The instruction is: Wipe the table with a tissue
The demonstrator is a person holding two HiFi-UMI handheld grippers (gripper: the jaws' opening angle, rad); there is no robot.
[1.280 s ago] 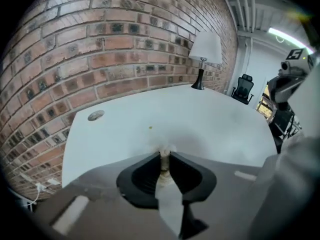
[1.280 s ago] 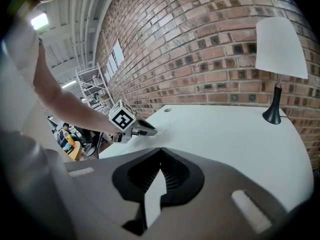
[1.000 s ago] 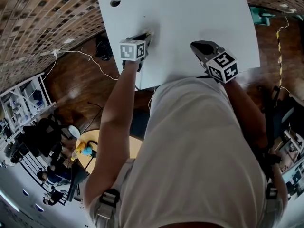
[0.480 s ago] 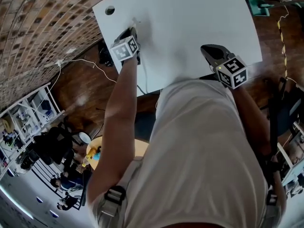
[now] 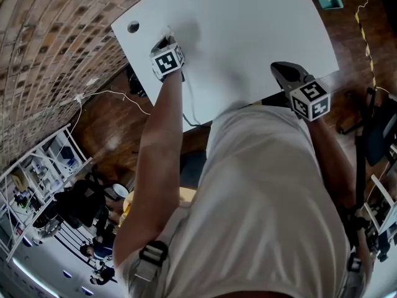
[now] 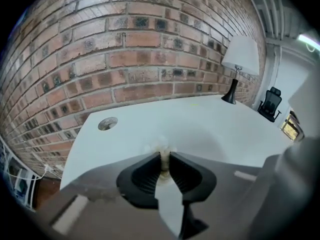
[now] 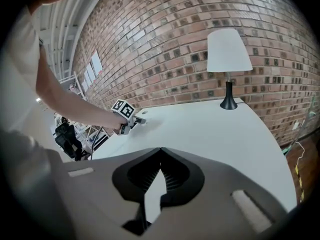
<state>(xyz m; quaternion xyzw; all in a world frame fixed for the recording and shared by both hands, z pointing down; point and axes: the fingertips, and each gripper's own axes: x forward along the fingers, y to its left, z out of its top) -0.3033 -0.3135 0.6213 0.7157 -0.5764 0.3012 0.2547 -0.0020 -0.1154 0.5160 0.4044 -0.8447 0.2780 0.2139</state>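
Observation:
A small crumpled white tissue point(image 6: 161, 147) lies pressed on the white table point(image 5: 248, 23), pinched between the tips of my left gripper point(image 6: 164, 159). Those jaws have just been closing a little on the tissue. In the head view my left gripper point(image 5: 165, 42) is at the table's left side, close to a round cable hole point(image 5: 133, 27). My right gripper point(image 5: 279, 69) hovers over the table's near right edge, shut and empty, its tips touching point(image 7: 160, 149). The right gripper view shows the left gripper point(image 7: 137, 120) far off across the table.
A white-shaded lamp point(image 7: 229, 51) on a black stem stands at the table's far right corner. A brick wall point(image 6: 125, 49) runs behind the table. Cables lie on the wooden floor point(image 5: 105, 117) left of the table. A black office chair point(image 6: 270, 104) stands beyond.
My left gripper has slid with the tissue across the table toward the left edge and the cable hole. My right gripper has drifted right along the near edge.

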